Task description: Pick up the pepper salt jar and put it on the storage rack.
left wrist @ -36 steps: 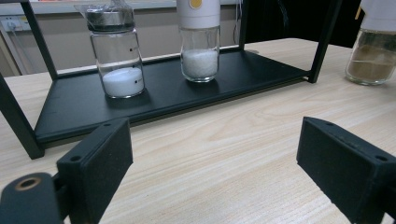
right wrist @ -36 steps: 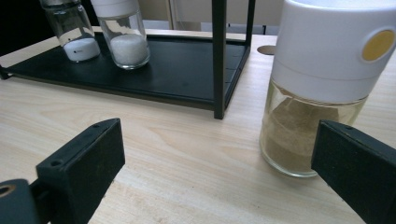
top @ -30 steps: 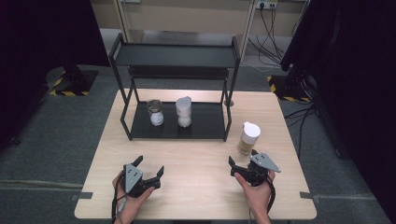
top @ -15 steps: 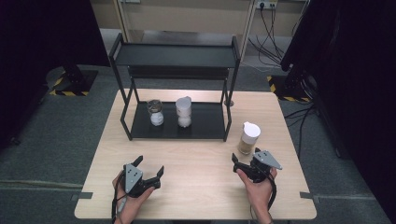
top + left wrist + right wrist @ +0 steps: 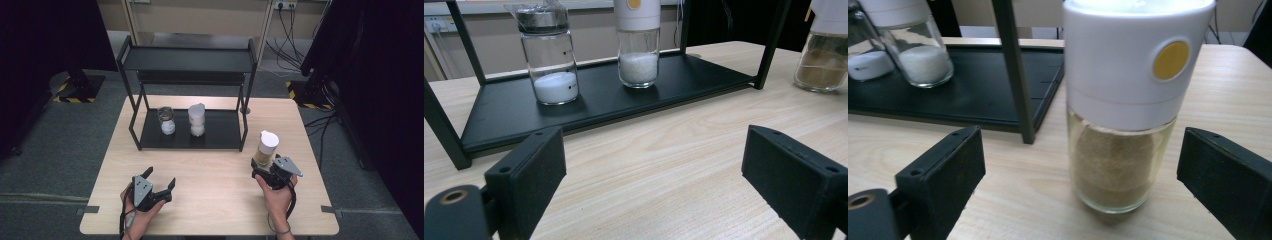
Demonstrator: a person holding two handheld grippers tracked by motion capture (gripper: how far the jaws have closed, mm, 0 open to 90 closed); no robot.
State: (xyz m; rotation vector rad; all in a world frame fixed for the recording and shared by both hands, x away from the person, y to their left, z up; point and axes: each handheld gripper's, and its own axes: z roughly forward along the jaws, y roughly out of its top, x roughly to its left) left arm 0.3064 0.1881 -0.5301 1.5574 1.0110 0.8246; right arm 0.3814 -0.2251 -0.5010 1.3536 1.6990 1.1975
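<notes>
Pale wooden desk (image 5: 215,200), square-topped. On its far half stands a black metal two-tier rack (image 5: 187,60); the lower tray carries a clear glass jar with a metal cap and white powder (image 5: 166,121) and, just beside it, a clear glass shaker with a white cap and white grains (image 5: 197,120).

The thing in hand: a clear glass shaker with a tall white plastic cap and a yellow dot, about half full of tan powder (image 5: 1128,105). It stands upright on the desk, outside the rack, near the rack's right front post.

Right gripper (image 5: 1083,175): jaws wide apart, one on each side of the shaker, touching nothing yet. Left gripper (image 5: 150,189): jaws also apart, holding nothing, resting low near the desk's near edge, well apart from the shaker.

Judgement: rigid, smooth glass, likely slippery and breakable; moderate weight sitting low with the powder. The tall cap makes it tippy if nudged high. Best hold looks like the glass body just under the cap, squarely across the round.
</notes>
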